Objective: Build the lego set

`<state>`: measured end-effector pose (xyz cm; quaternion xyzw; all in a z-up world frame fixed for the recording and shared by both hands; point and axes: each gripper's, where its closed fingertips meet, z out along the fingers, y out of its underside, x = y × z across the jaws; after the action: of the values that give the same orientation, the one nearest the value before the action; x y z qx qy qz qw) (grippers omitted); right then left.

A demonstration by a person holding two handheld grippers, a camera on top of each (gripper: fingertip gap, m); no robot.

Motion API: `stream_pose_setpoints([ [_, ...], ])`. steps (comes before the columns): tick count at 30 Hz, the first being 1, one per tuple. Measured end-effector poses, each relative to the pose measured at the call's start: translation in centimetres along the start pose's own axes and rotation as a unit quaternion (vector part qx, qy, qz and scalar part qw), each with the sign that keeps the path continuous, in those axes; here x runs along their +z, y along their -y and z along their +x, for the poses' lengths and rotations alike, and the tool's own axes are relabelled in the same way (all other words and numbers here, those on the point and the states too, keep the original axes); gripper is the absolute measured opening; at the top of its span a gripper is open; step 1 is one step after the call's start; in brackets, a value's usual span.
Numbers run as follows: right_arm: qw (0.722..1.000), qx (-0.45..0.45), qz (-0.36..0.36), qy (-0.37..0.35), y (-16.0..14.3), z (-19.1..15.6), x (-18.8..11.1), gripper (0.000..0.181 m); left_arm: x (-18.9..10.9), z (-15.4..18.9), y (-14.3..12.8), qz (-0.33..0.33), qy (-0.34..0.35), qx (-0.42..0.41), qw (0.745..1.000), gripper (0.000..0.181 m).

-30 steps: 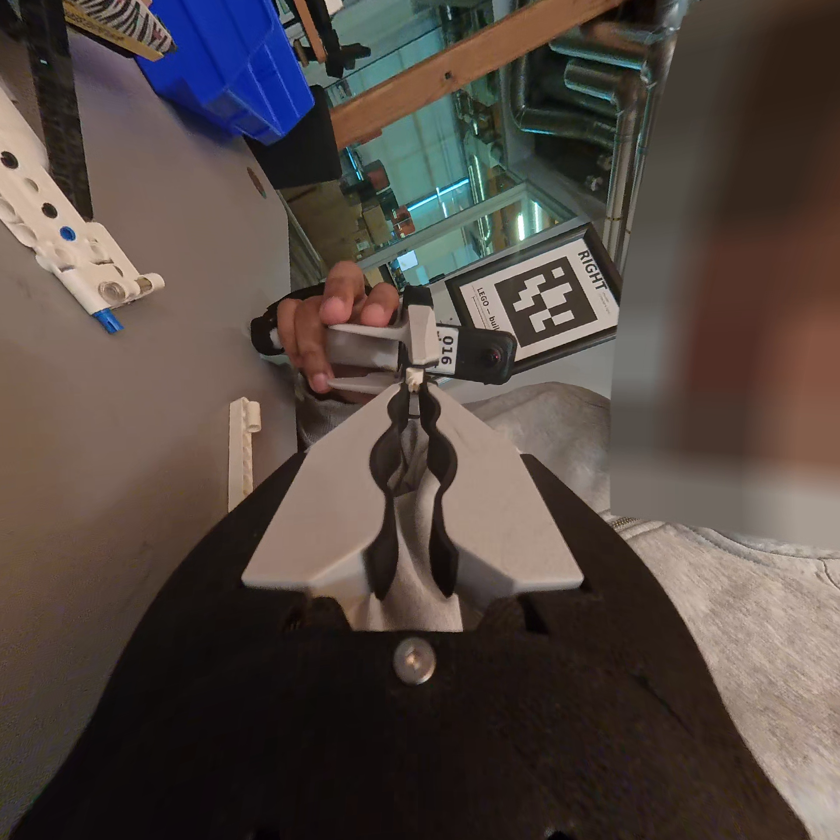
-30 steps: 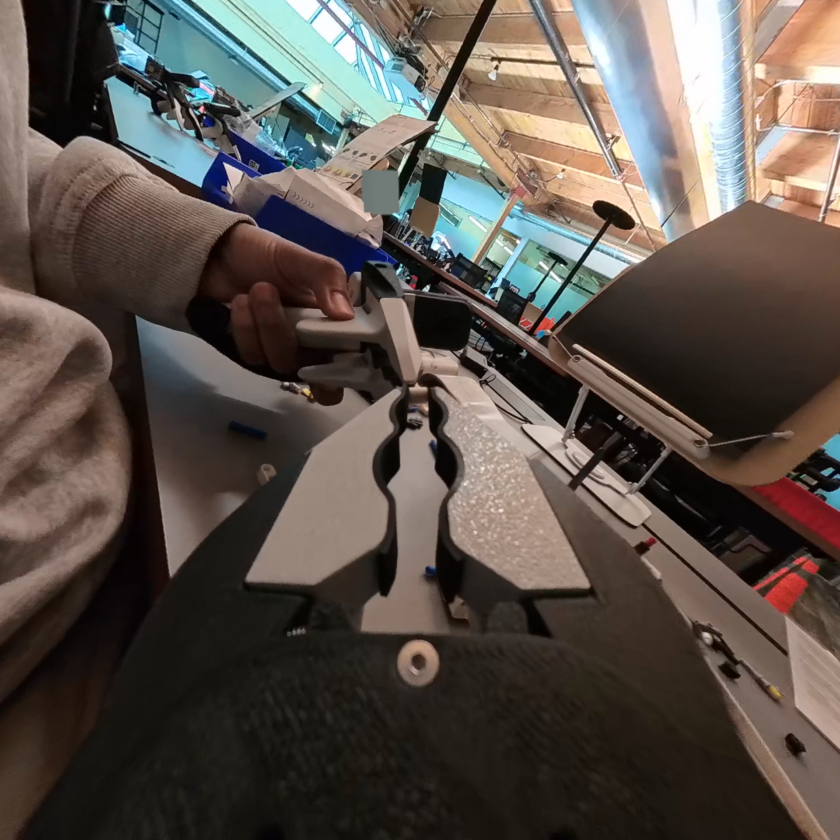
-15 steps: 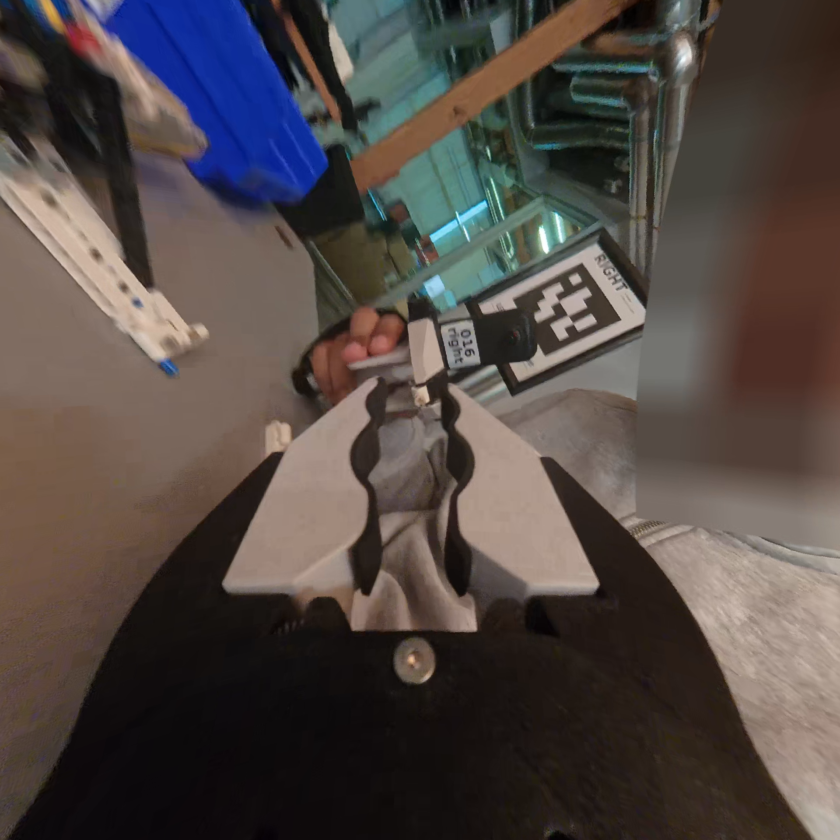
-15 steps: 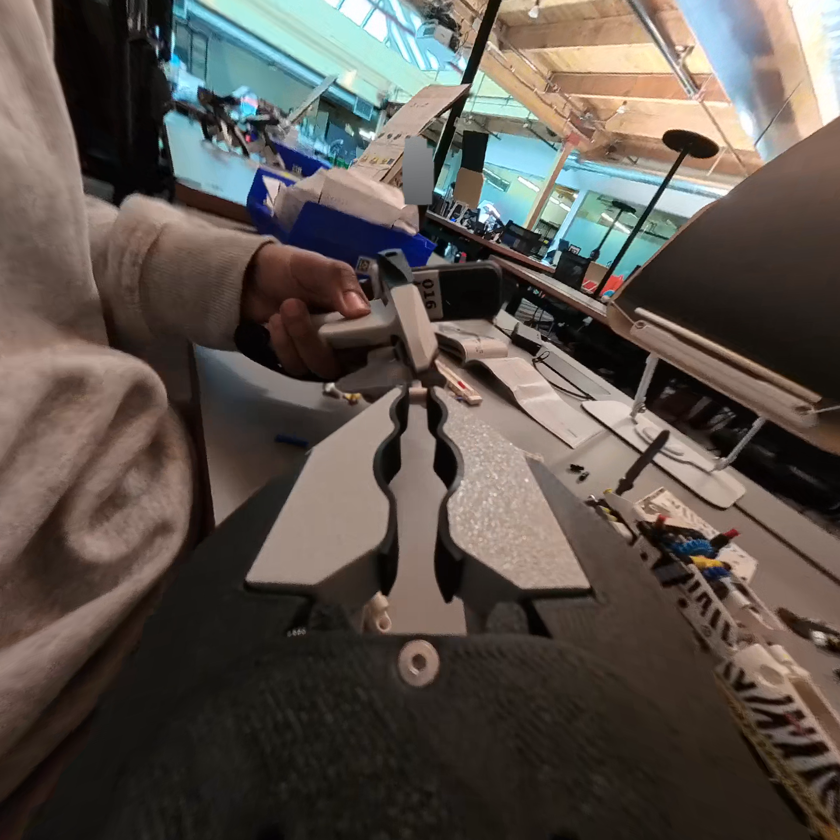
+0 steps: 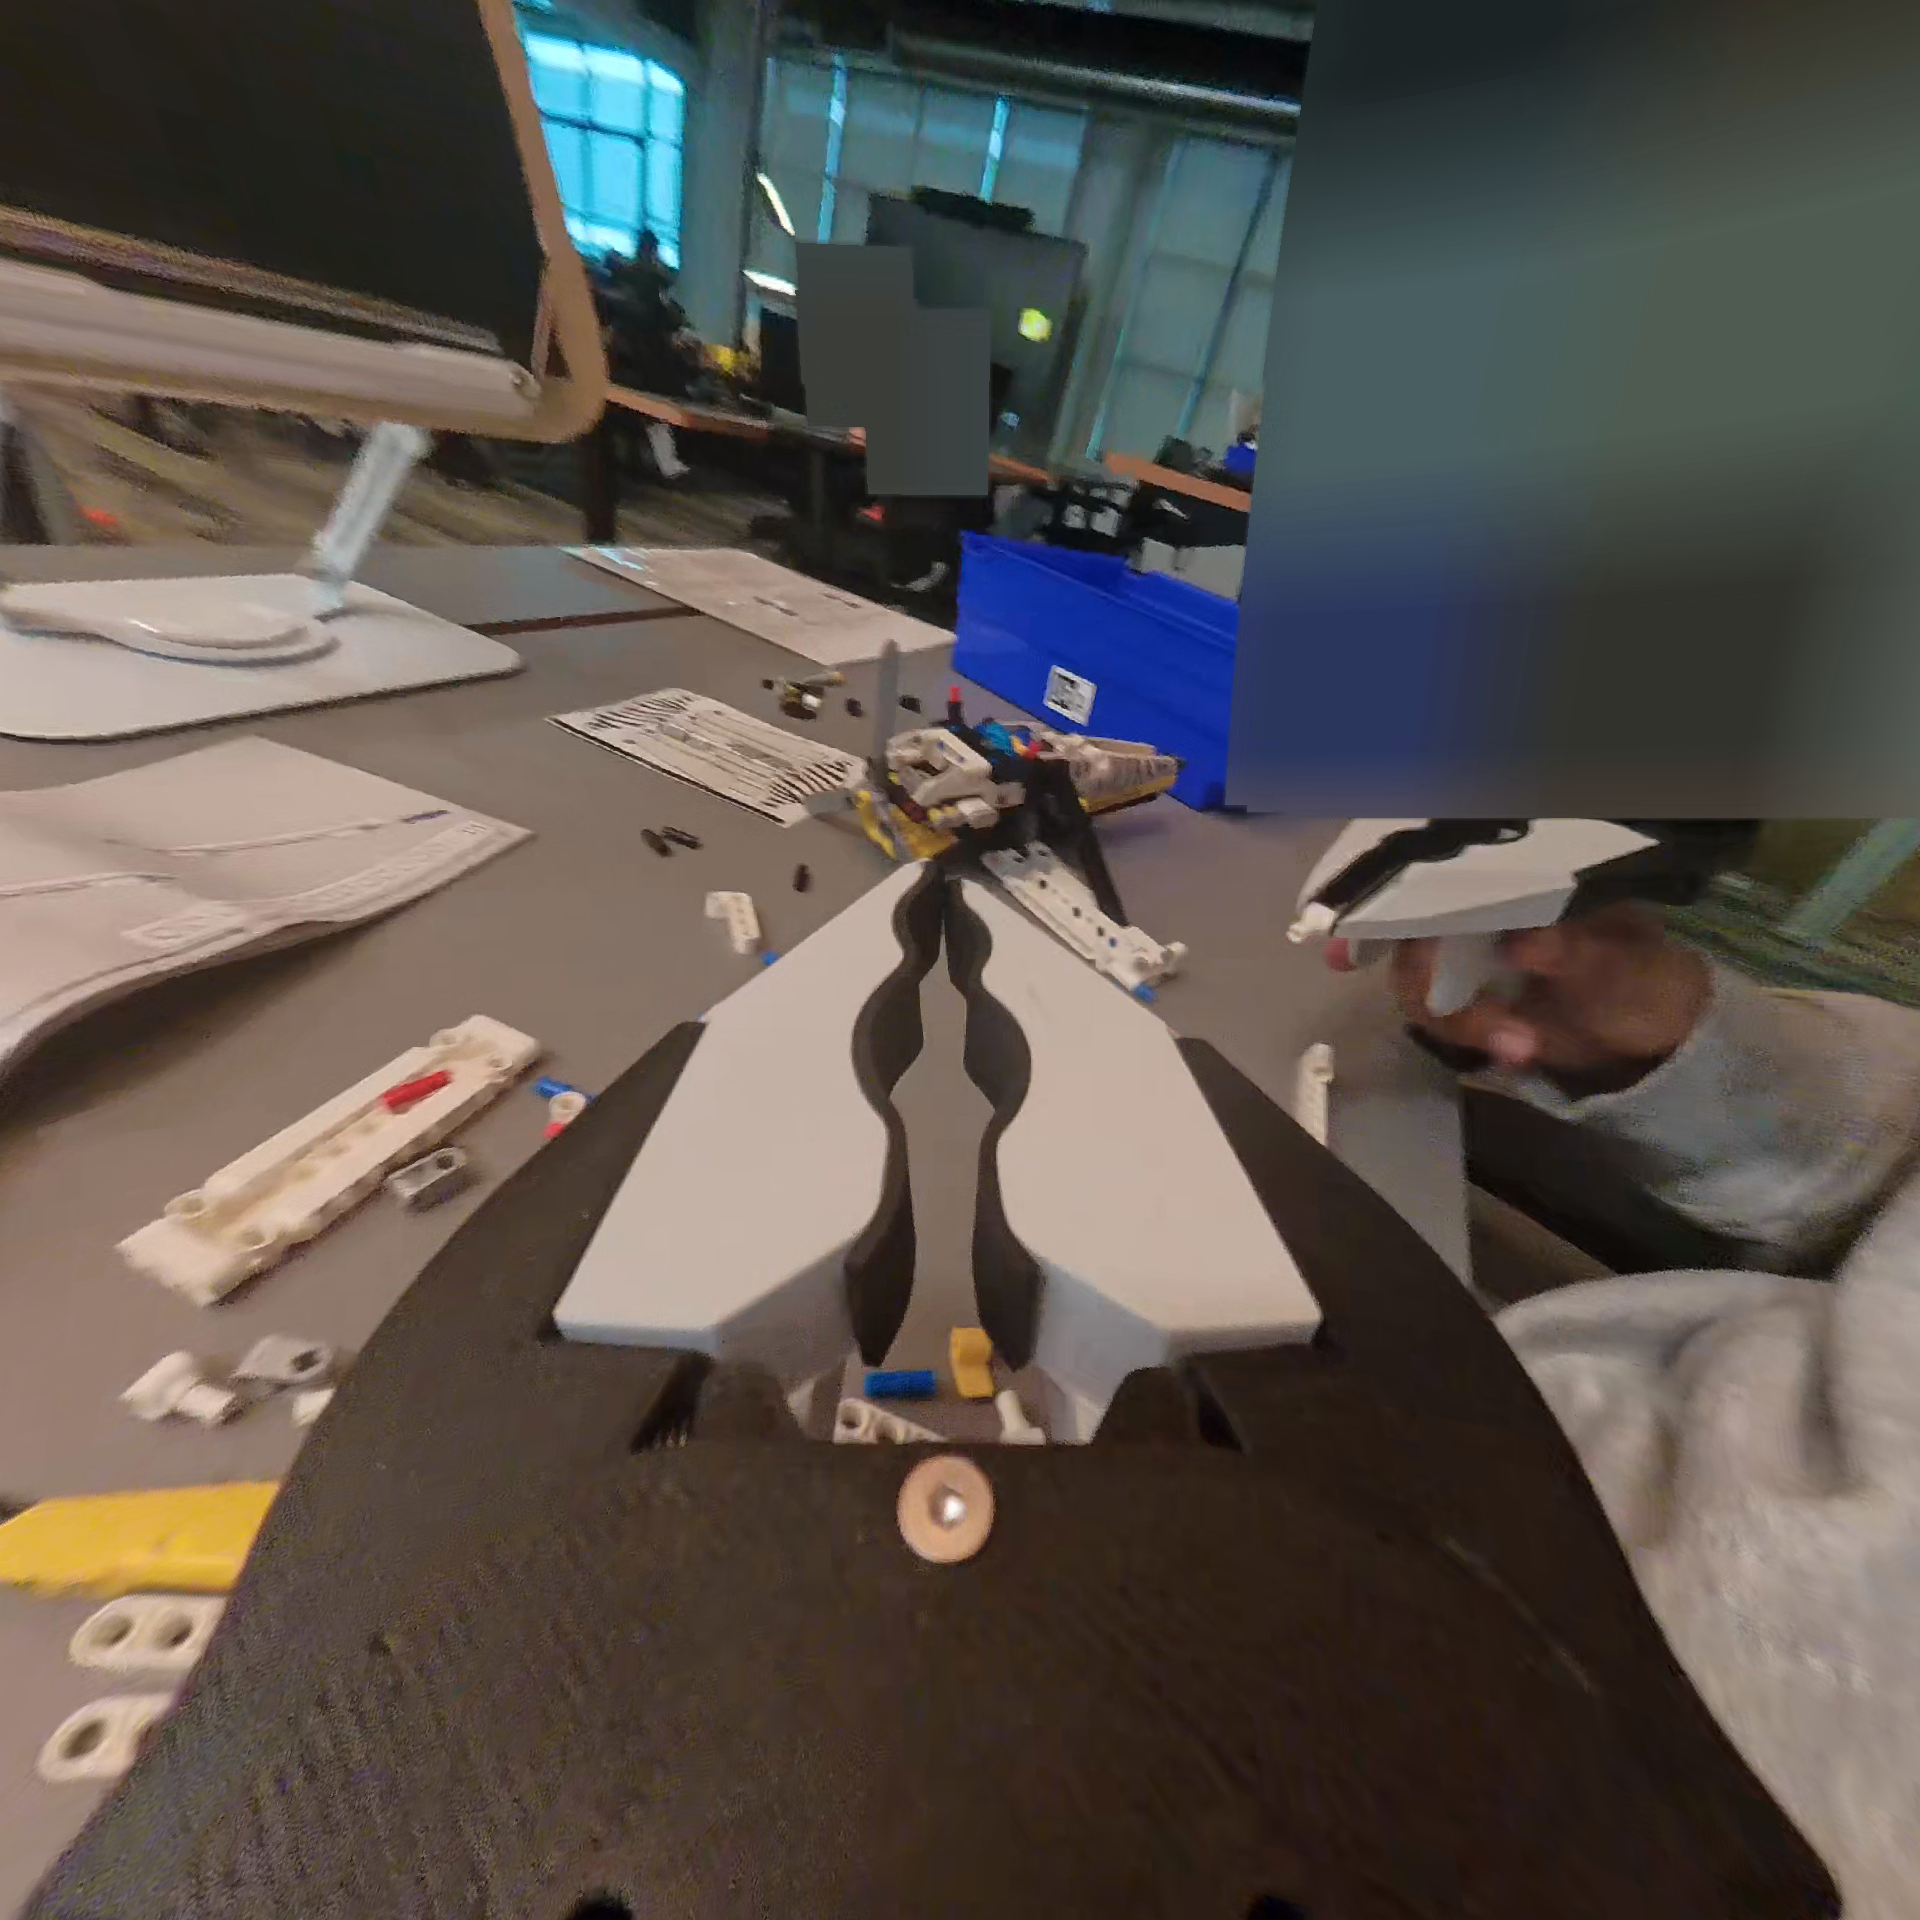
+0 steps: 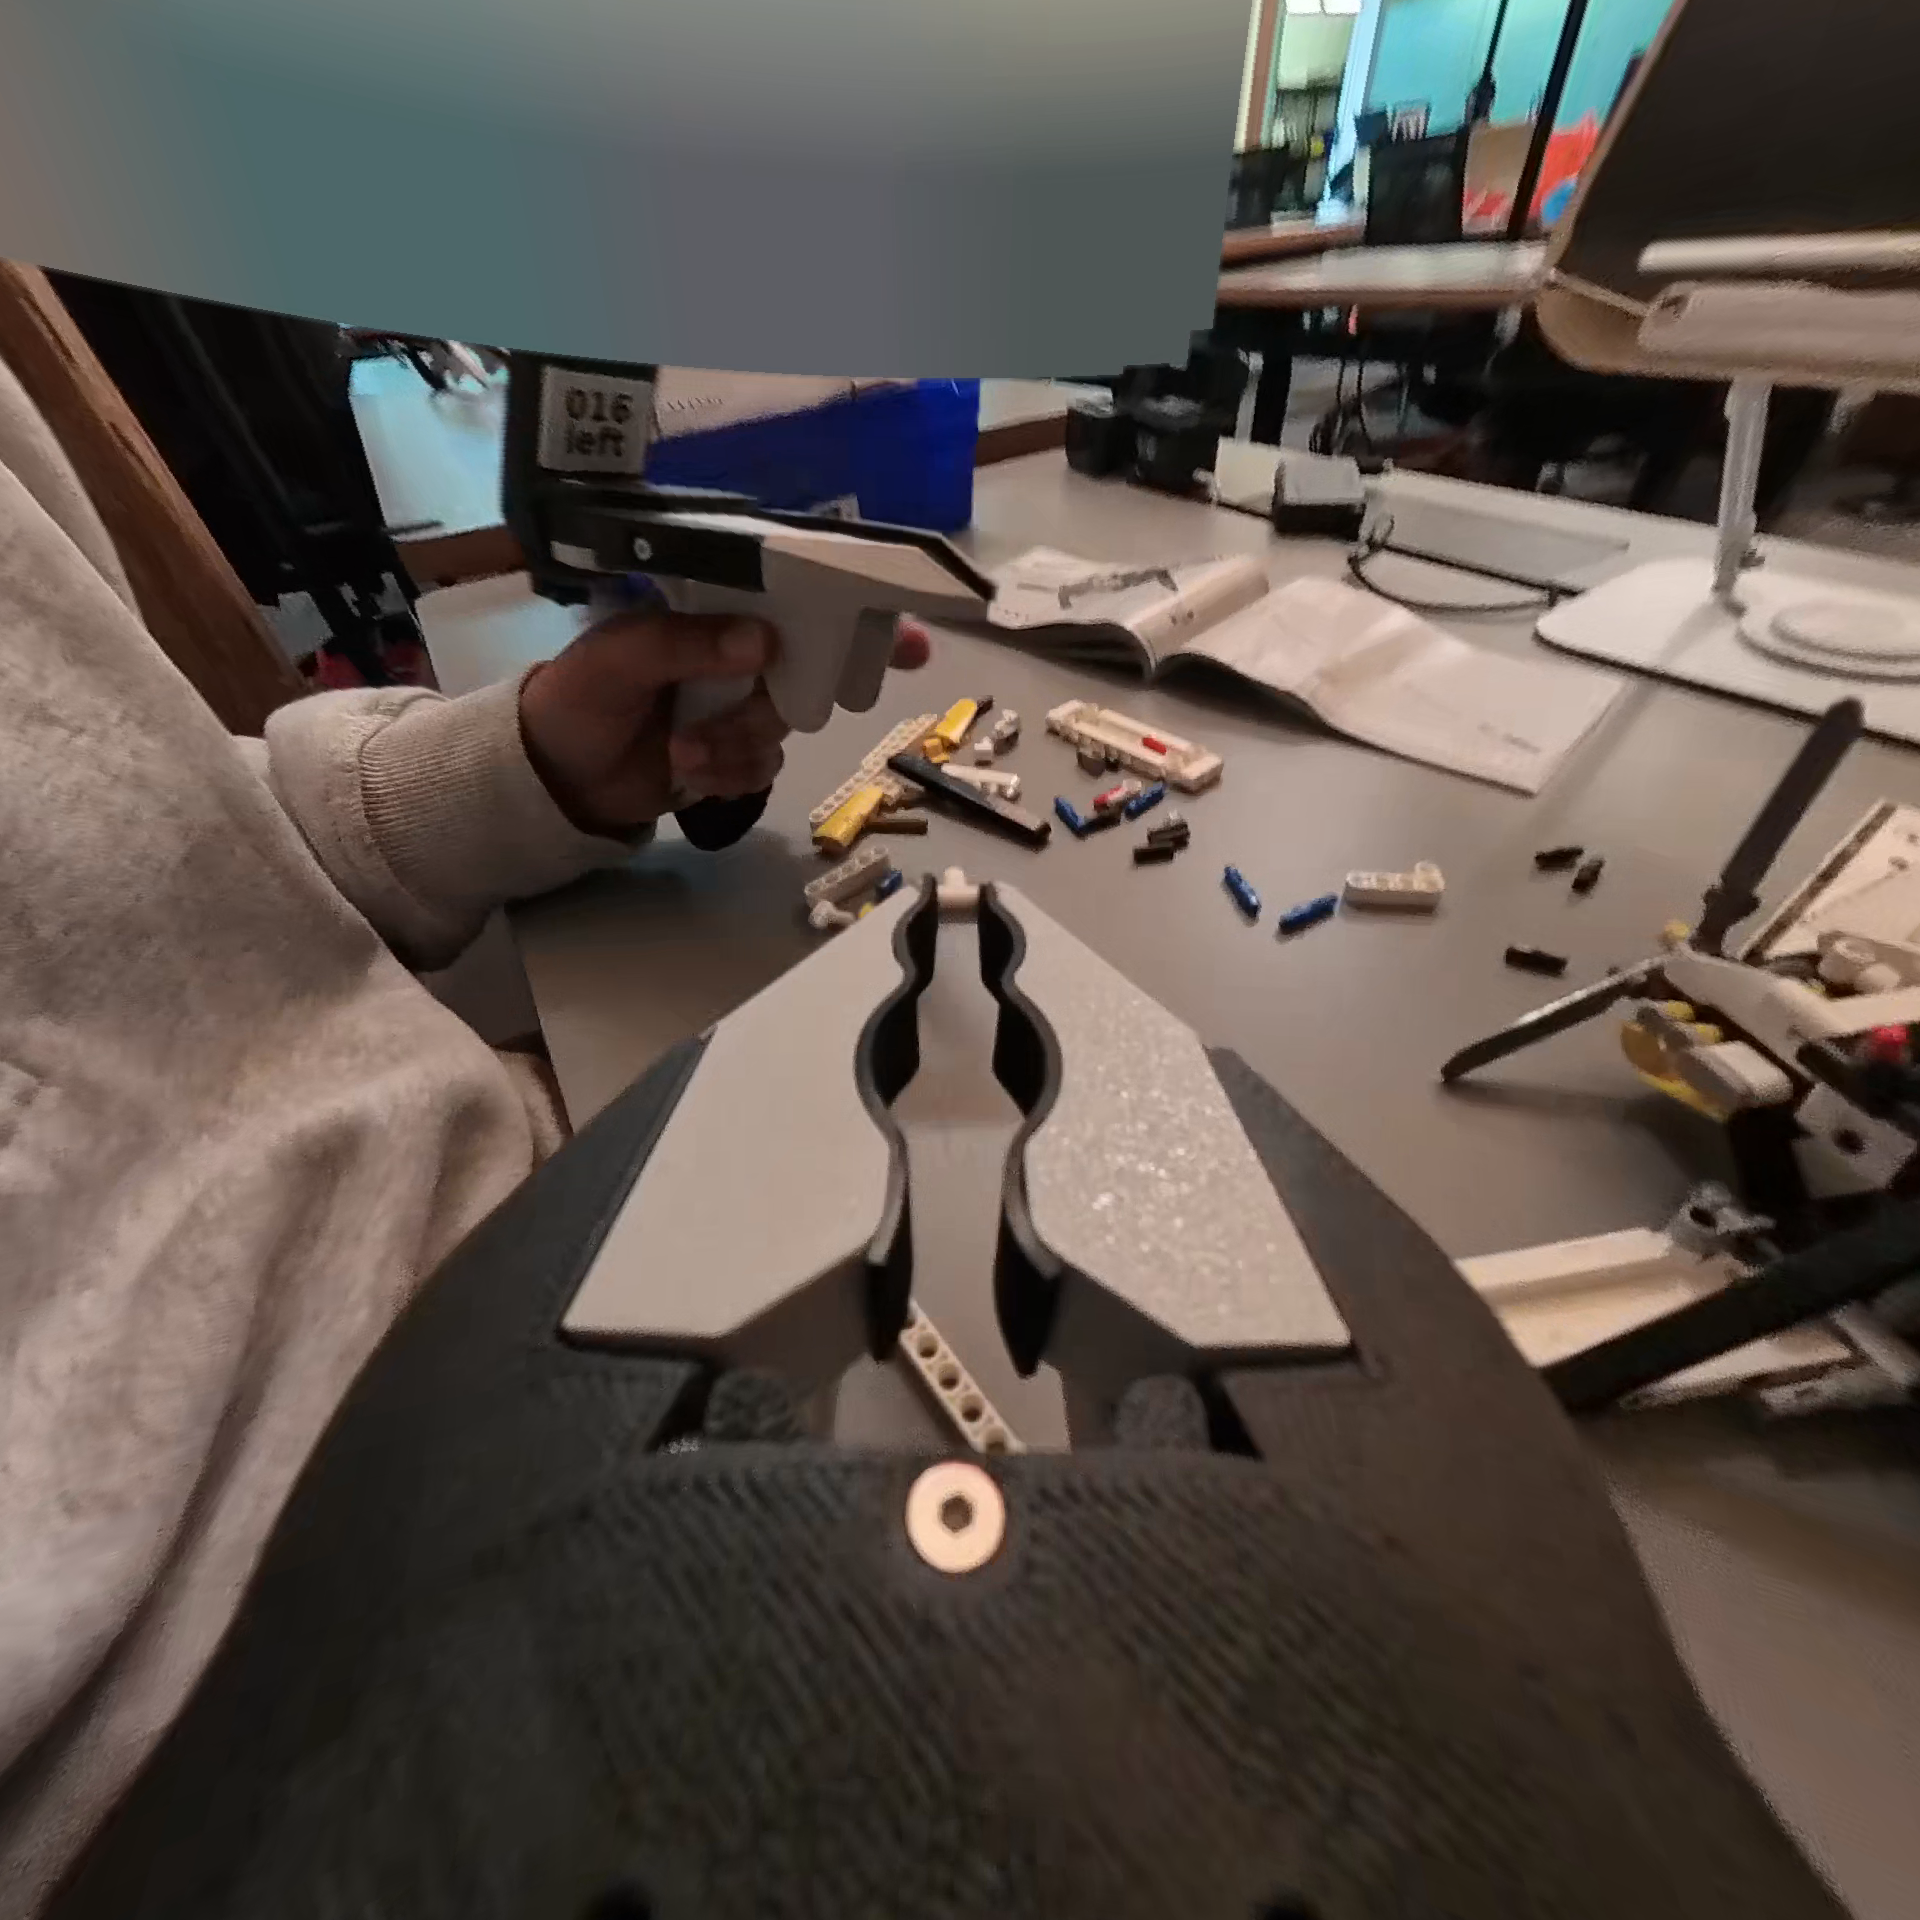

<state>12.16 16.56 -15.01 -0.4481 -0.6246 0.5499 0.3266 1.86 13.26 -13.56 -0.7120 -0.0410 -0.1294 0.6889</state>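
Note:
My right gripper [image 6: 957, 896] is shut on a small white lego piece [image 6: 958, 889] at its fingertips and holds it above the grey table [image 6: 1299, 1018]. It also shows at the right of the left wrist view [image 5: 1311, 920] with the piece at its tip. My left gripper [image 5: 940, 883] is shut and empty, held above the table and pointing toward the partly built model [image 5: 966, 790]. It shows from the side in the right wrist view [image 6: 977, 594]. The model [image 6: 1766, 1049] has white, black and yellow parts and lies right of my right gripper.
Loose pieces lie scattered: a long white panel [image 5: 343, 1143], blue pins [image 6: 1304, 912], a yellow piece [image 5: 125, 1538], a white beam [image 6: 951, 1382]. An open booklet [image 6: 1299, 644], a sheet [image 5: 707, 743], a blue bin [image 5: 1091, 644] and a monitor stand [image 5: 208, 634] stand farther back. The tips of one gripper are about 12 cm away from the tips of the other.
The grippers faced each other tip to tip with the white piece between them. The left let go, the right kept the piece, and both swung apart to look over the table.

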Motion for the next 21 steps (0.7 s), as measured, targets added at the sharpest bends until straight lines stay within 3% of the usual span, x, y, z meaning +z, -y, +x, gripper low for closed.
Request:
stream_pose_setpoints([
  [6,0.983,0.081,-0.143,-0.077,-2.5,0.5,-2.3,0.007,-1.6,-1.6,1.8,0.064,0.081,0.039,0.994,0.0],
  [9,0.96,0.111,-0.218,-0.134,-4.8,0.6,-3.9,0.006,-2.2,-2.0,2.0,0.08,0.071,0.0,0.994,0.0],
  [11,0.948,0.144,-0.251,-0.133,-5.9,-0.4,-4.4,0.006,-2.5,-2.2,2.2,0.093,0.055,-0.034,0.994,0.0],
  [16,0.916,0.199,-0.313,-0.153,-7.5,-1.6,-5.3,0.006,-3.2,-2.1,2.4,0.103,0.032,-0.063,0.992,0.0],
  [21,0.895,0.19,-0.355,-0.193,-8.5,-0.6,-5.2,0.006,-3.7,-2.4,2.6,0.118,0.025,-0.082,0.989,0.0],
])
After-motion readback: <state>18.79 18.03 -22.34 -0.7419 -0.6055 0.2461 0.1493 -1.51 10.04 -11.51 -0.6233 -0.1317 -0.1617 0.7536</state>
